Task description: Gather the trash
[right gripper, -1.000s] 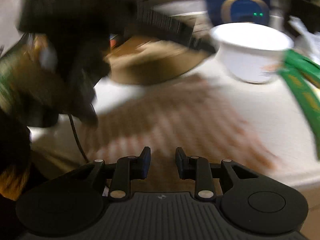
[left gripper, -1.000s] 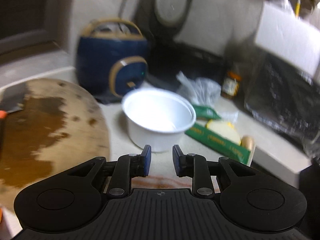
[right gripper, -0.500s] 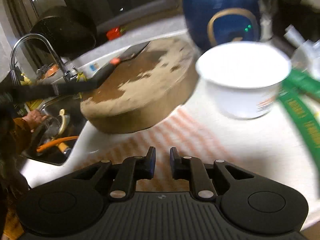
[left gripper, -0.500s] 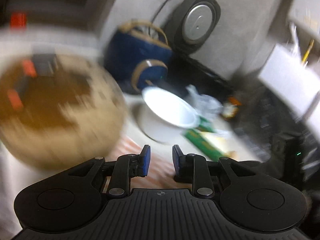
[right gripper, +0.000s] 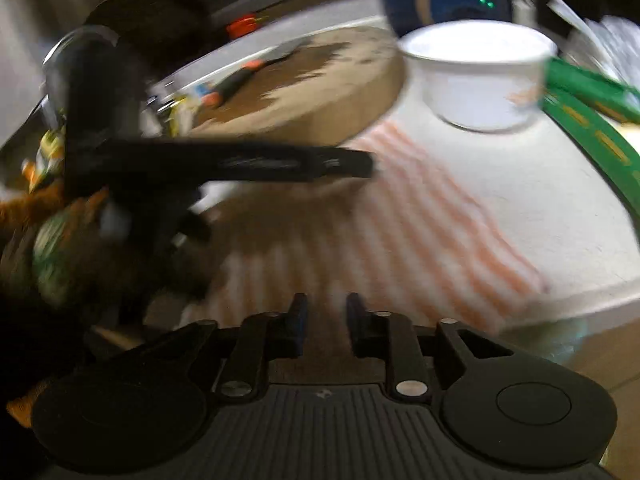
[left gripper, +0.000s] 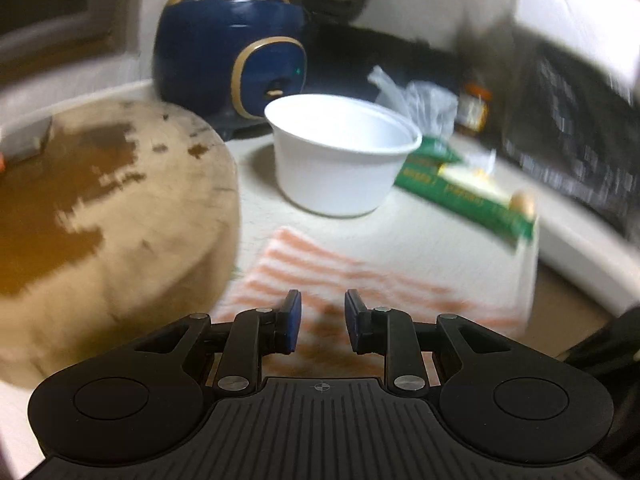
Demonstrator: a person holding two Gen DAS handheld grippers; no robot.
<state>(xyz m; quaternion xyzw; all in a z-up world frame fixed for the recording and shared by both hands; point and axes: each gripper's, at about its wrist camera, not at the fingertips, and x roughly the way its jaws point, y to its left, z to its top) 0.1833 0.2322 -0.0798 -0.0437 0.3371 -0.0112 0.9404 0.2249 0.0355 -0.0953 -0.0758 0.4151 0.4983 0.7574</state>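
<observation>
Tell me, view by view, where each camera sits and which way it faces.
Left wrist: on the left tool, angled down at the striped cloth and white bowl; only its own fingers show.
Right wrist: on the right tool, angled down over the same cloth; the left tool crosses at left.
Shared: bowl, round chopping board, blue cooker, green packet.

the right tool (right gripper: 323,326) hangs over a striped cloth (right gripper: 420,216) on the counter (right gripper: 560,208), its jaws just opening with nothing between them. a white bowl (right gripper: 480,76) stands toward the counter's back edge, beside a round board (right gripper: 320,92).
</observation>
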